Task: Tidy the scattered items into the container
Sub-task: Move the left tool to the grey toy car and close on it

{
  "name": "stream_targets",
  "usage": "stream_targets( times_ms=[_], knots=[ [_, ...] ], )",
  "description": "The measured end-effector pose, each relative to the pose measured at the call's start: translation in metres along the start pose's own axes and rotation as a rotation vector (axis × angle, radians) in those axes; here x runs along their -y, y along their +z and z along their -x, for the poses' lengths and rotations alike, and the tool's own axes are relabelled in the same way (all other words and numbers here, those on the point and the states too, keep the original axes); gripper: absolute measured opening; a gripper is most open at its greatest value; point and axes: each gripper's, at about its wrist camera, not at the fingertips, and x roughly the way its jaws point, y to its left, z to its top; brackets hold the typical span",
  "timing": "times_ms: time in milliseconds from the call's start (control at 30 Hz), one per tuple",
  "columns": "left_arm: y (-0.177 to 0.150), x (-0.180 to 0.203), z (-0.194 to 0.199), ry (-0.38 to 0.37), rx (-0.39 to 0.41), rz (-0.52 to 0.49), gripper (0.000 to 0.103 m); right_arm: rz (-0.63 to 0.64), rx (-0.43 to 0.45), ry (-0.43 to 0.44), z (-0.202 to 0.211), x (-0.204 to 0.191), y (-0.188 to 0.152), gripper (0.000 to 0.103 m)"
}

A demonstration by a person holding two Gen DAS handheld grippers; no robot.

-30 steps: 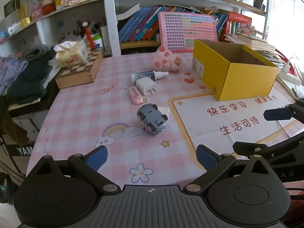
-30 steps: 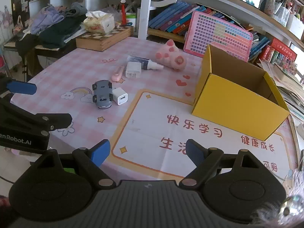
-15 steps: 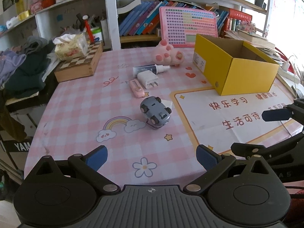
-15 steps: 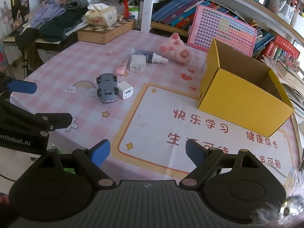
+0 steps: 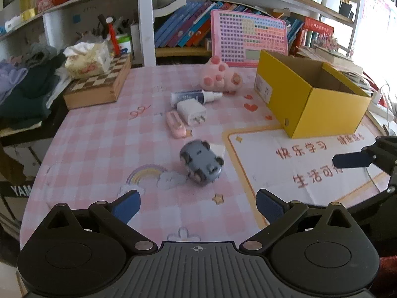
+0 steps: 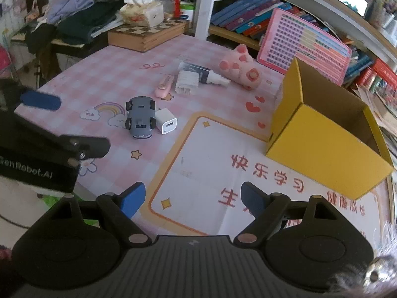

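Note:
A yellow cardboard box (image 5: pixel 310 104) (image 6: pixel 322 134) stands open and empty on the right of the pink checked table. Left of it lie a grey toy car (image 5: pixel 201 162) (image 6: pixel 140 116), a small white charger cube (image 6: pixel 166 123) touching the car, a white plug adapter (image 5: pixel 191 112), a pink clip-like item (image 5: pixel 175 124), a blue-and-white tube (image 5: pixel 193 96) and a pink plush paw (image 5: pixel 220 78). My left gripper (image 5: pixel 197 204) is open just short of the car, holding nothing. My right gripper (image 6: pixel 192 198) hovers over the white mat; its jaws are closing slightly, nothing between them.
A wooden chessboard box (image 5: pixel 99 87) with a tissue pack (image 5: pixel 86 59) sits at the back left, beside piled clothes (image 5: pixel 22 87). A pink gridded board (image 5: pixel 248 39) leans on the bookshelf behind. The table's near edge curves just below both grippers.
Both grippers have moved forward over the table, so the car and box look nearer. No item has shifted and nothing was picked up.

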Motion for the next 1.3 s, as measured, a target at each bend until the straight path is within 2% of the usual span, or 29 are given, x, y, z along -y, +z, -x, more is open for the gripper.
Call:
stream_targets(
  times_ms=[200,533,700,767,800,833,867,1067,1300],
  knots=[
    [0.015,0.004,-0.026,-0.015,-0.006,0.006,0.101,0.022,-0.002,0.002,-0.012,0.011,0.010,0.084],
    [0.032,0.009,-0.079,-0.014,-0.060,0.004,0.098,0.081,-0.006,0.023,-0.031,0.024,0.028,0.084],
    [0.031,0.002,-0.092,-0.009,-0.089,0.024,0.085,0.088,-0.015,0.035,-0.040,0.028,0.035,0.084],
    [0.031,-0.004,-0.093,-0.006,-0.097,0.050,0.067,0.097,-0.021,0.044,-0.044,0.027,0.037,0.084],
    [0.029,-0.009,-0.093,-0.018,-0.103,0.071,0.063,0.100,-0.024,0.049,-0.046,0.027,0.038,0.084],
    [0.029,-0.013,-0.092,-0.028,-0.105,0.088,0.052,0.103,-0.027,0.056,-0.048,0.027,0.039,0.084],
    [0.028,-0.016,-0.092,-0.033,-0.107,0.104,0.050,0.107,-0.028,0.062,-0.050,0.026,0.040,0.084],
    [0.024,-0.024,-0.083,-0.003,-0.094,0.110,0.044,0.125,-0.028,0.102,-0.058,0.019,0.049,0.084],
    [0.017,-0.040,-0.067,0.040,-0.092,0.150,0.044,0.142,-0.030,0.169,-0.071,0.006,0.060,0.080]
  ],
)
